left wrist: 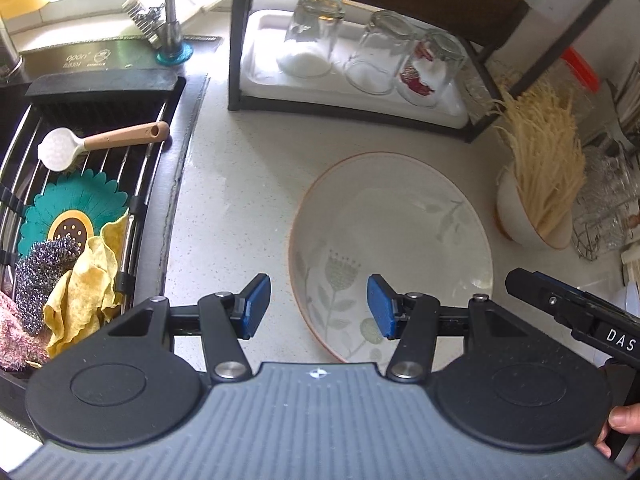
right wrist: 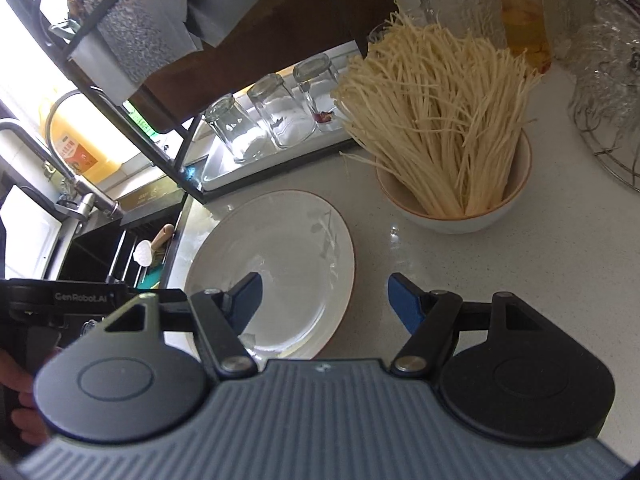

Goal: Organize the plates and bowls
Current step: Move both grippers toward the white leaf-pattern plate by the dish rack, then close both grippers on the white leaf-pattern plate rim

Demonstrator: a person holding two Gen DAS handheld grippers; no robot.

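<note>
A white plate (left wrist: 400, 248) with an orange rim and a pale flower print lies flat on the counter; it also shows in the right wrist view (right wrist: 288, 256). A white bowl (left wrist: 520, 220) stuffed with dry noodles stands to its right, seen too in the right wrist view (right wrist: 460, 208). My left gripper (left wrist: 318, 306) is open and empty, hovering over the plate's near left edge. My right gripper (right wrist: 324, 300) is open and empty above the plate's right edge, with the bowl ahead to the right.
The sink (left wrist: 80, 200) with a rack, scoop, sponge and cloths lies left. A black shelf frame (left wrist: 360, 104) holds a white tray with three upturned glasses (left wrist: 372, 52). Glassware and a wire basket (right wrist: 608, 100) crowd the right.
</note>
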